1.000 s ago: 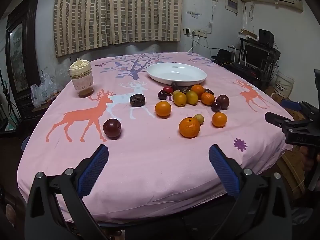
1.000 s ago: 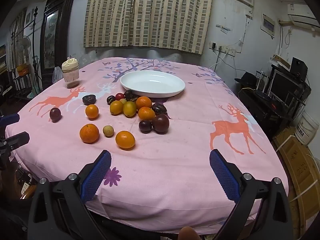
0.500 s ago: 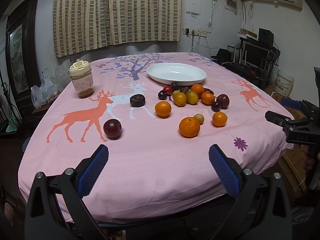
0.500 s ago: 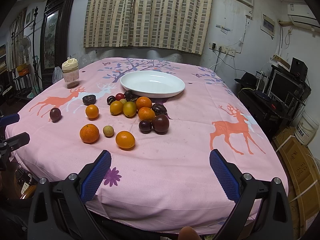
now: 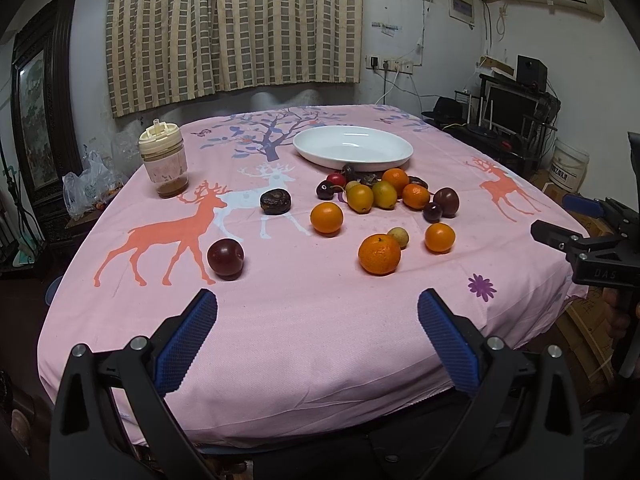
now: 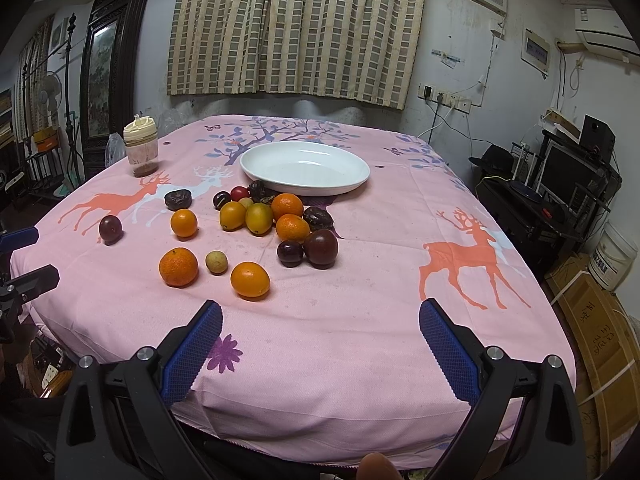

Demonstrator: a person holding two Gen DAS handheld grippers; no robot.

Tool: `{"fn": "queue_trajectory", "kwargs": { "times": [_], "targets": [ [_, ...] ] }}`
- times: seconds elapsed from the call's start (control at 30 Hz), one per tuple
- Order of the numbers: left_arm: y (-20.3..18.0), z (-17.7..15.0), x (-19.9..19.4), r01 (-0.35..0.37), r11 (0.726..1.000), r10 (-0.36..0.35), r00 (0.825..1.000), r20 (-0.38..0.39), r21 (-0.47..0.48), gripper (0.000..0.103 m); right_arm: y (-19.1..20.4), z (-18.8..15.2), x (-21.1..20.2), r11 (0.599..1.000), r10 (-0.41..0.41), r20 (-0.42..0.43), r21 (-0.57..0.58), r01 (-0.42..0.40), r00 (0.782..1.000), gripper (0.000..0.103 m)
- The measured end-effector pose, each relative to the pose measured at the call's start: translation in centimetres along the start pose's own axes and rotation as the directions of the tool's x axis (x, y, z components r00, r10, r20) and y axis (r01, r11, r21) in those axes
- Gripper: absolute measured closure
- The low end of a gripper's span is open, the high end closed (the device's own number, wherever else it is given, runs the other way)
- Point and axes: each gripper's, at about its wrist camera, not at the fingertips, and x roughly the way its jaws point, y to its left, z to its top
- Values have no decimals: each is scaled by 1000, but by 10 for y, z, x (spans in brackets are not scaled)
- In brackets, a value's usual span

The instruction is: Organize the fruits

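1. The fruits lie loose on the surface, which has a pink cloth with deer on it. None of them is in the white plate.
2. A tight bunch of fruits sits just in front of the plate: oranges, yellow ones and dark ones, some touching.
3. Seen from the right gripper, a small orange lies just past the left jaw. A bigger bumpy orange and a little pale fruit lie to the left of it.
4. A big dark plum and a smaller dark one touch each other, straight ahead between the right gripper's jaws and farther off.
5. Seen from the left gripper, a dark red plum sits alone just past the left jaw. The bumpy orange is ahead, nearer the right jaw.
6. A wrinkly dark fruit lies farther ahead, on the white deer.
7. Both grippers hang at the near edge of the surface. The jaws of both are spread wide with nothing between them.
8. A jar with a cream lid stands far off to the left of the jaws, well apart from the fruits.
9. A striped curtain hangs on the wall behind the surface.
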Motion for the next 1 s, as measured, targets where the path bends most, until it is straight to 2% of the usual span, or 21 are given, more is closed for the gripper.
{"fn": "queue_trajectory", "kwargs": {
  "times": [1.0],
  "targets": [
    [-3, 0, 0, -2, 1000, 2, 1000, -2, 5, 5, -1, 0, 0, 1000, 0, 1, 0, 0, 1000, 4]
  ]
}}
